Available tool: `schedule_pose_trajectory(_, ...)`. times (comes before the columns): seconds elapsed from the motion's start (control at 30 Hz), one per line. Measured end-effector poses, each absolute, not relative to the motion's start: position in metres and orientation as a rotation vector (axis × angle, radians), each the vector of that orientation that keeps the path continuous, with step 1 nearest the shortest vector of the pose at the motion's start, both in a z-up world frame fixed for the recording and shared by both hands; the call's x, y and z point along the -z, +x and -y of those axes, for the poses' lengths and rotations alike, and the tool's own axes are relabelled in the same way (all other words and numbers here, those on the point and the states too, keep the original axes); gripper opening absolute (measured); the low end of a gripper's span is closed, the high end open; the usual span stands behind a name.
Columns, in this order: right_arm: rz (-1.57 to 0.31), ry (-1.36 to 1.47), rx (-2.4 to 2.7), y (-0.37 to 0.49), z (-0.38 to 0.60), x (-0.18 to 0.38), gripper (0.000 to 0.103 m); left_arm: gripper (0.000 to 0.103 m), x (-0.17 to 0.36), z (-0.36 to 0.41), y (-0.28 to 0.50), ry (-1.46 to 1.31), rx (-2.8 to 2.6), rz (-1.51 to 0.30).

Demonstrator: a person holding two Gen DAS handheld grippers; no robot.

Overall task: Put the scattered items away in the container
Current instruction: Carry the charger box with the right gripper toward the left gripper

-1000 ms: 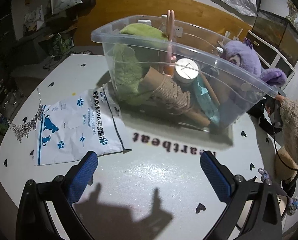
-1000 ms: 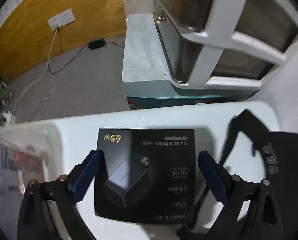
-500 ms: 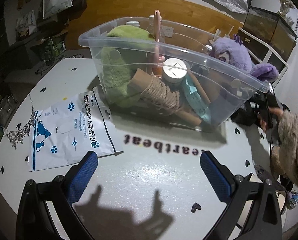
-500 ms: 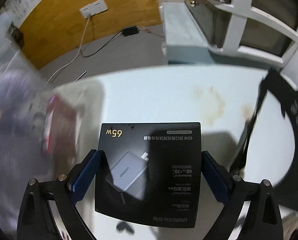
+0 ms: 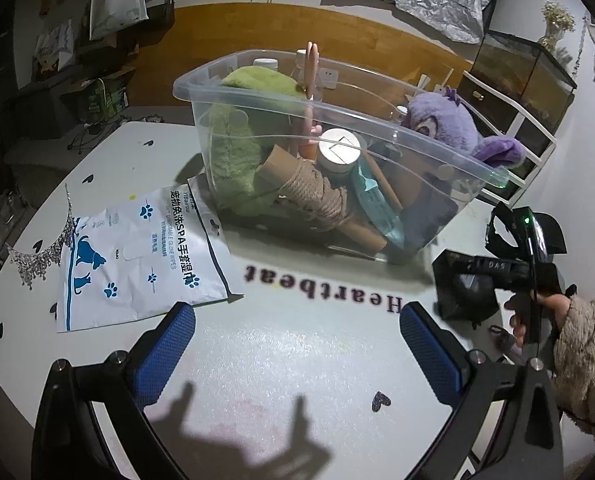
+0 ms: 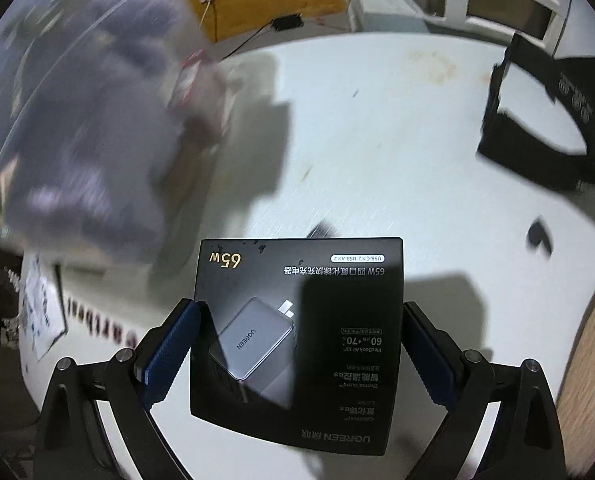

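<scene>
A clear plastic bin [image 5: 377, 120] stands on the white table [image 5: 277, 344], holding a green plush, a purple plush [image 5: 441, 128], a twine roll and a round tin. My right gripper [image 6: 299, 340] is shut on a black charger box [image 6: 309, 320] and holds it above the table, right of the blurred bin [image 6: 77, 120]. The left wrist view shows that box [image 5: 457, 284] at the bin's right end, carried by a hand in a fuzzy sleeve. My left gripper [image 5: 297, 340] hovers open over bare table in front of the bin.
A white and blue wipes packet [image 5: 137, 256] lies left of the bin, with a silvery necklace [image 5: 37, 252] beside it. A black strap item [image 6: 545, 120] rests on the table's far right. A glass tank on a white stand [image 5: 521, 80] is behind.
My right gripper lifted the charger box off the table and swung left toward the bin. The left gripper stayed open and drifted slightly, with the right gripper now entering its view.
</scene>
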State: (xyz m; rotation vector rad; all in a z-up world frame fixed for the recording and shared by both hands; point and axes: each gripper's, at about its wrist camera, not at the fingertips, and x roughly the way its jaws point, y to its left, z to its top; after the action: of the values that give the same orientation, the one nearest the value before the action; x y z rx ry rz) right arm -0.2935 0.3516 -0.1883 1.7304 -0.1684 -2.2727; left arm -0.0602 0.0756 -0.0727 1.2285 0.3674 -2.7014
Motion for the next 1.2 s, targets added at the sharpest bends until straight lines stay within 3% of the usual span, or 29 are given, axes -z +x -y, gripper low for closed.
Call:
schedule_pose_trajectory(0.53, -0.095, 1.844, 1.862, -0.218, -0.224, 0.201, 0.099, 0.103, 0.09, -0.059, -0.017, 1.247, 2.787, -0.265)
schedule_pose_trajectory(0.77, -0.161, 1.869, 1.808, -0.186, -0.193, 0.208, 0.099, 0.103, 0.105, -0.049, 0.0, 1.304, 2.861, -0.136)
schedule_pose_trajectory(1.03, -0.119, 1.878, 1.795, -0.148, -0.159, 0.212, 0.099, 0.103, 0.125, -0.031, 0.007, 1.387, 2.921, -0.076)
schedule_pose_trajectory(1.2, 0.001, 1.905, 1.834, -0.128, -0.151, 0.217, 0.101, 0.103, 0.137, -0.016, 0.006, 1.435, 2.946, -0.08)
